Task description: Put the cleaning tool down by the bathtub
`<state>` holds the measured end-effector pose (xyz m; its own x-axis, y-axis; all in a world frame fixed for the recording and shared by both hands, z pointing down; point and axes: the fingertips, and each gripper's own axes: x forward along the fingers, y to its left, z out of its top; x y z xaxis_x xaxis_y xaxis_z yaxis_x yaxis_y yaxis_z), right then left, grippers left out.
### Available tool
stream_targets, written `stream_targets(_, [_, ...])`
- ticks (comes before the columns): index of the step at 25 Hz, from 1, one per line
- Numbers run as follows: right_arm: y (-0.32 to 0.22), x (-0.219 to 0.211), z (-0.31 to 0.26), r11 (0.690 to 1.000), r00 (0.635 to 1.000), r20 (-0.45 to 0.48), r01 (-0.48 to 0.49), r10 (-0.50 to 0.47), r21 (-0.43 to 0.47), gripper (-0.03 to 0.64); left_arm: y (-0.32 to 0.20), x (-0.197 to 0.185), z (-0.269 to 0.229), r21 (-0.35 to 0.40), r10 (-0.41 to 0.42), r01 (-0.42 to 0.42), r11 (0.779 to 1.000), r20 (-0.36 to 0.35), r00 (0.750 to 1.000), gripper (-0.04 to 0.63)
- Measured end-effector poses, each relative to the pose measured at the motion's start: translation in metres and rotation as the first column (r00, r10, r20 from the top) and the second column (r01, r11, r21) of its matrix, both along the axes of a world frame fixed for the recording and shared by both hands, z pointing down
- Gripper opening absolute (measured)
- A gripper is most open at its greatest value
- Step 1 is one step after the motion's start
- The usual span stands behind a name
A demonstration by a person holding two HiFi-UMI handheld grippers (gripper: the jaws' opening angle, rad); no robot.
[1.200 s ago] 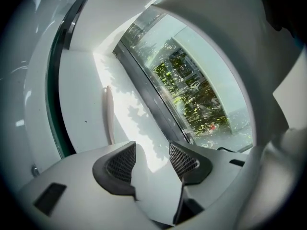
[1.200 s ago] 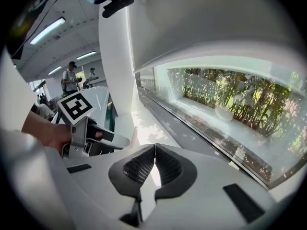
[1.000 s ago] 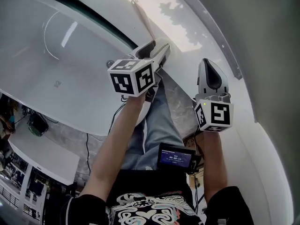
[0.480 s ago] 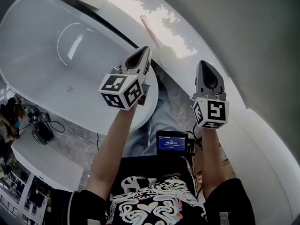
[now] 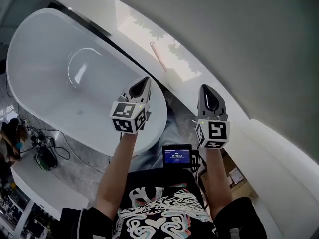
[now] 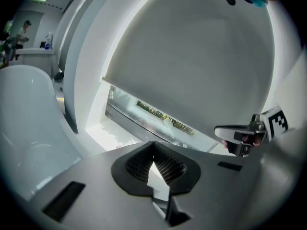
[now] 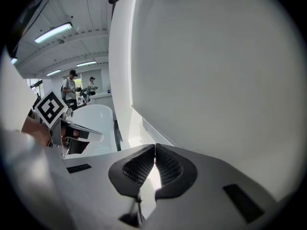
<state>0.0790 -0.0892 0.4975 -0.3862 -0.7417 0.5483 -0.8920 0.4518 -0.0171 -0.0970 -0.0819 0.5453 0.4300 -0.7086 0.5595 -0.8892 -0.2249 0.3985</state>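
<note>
Thin pinkish tool (image 5: 158,57) flat on the bright ledge (image 5: 133,28) just past the glossy white tub's (image 5: 30,44) far rim, long axis pointing away along that rim. Ahead of both grippers and apart from them, nearer the left gripper (image 5: 144,80) than the right gripper (image 5: 205,88). Both clenched on nothing, ribbed black pads together; placing looks done.

Head view: high, steeply down over bathtub (image 5: 60,73). Gripper views: close behind own fingers (image 6: 139,166), facing wall (image 6: 192,56). Left one catches right gripper (image 6: 225,133), right one left gripper (image 7: 93,135); bathtub in all.
</note>
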Motion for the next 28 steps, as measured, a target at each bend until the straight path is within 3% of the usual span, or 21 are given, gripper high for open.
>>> stream_targets(3, [0.006,0.001,-0.005,1.000,1.000,0.008,-0.008,0.008,-0.007,0.026,0.008,-0.003,-0.001,-0.005,0.034,-0.033,0.999,0.046,0.998,0.017])
stream_targets(15, [0.013,-0.008,-0.055,1.000,1.000,0.013,-0.016,0.016,0.019,0.026,0.011,-0.019,-0.046,0.029,0.023,-0.025,0.999,0.061,0.998,0.017])
stream_targets(28, [0.037,0.005,-0.122,0.990,0.997,0.054,-0.065,0.059,0.126,0.026,0.028,-0.021,-0.119,0.162,0.037,-0.053,0.985,0.099,0.994,0.017])
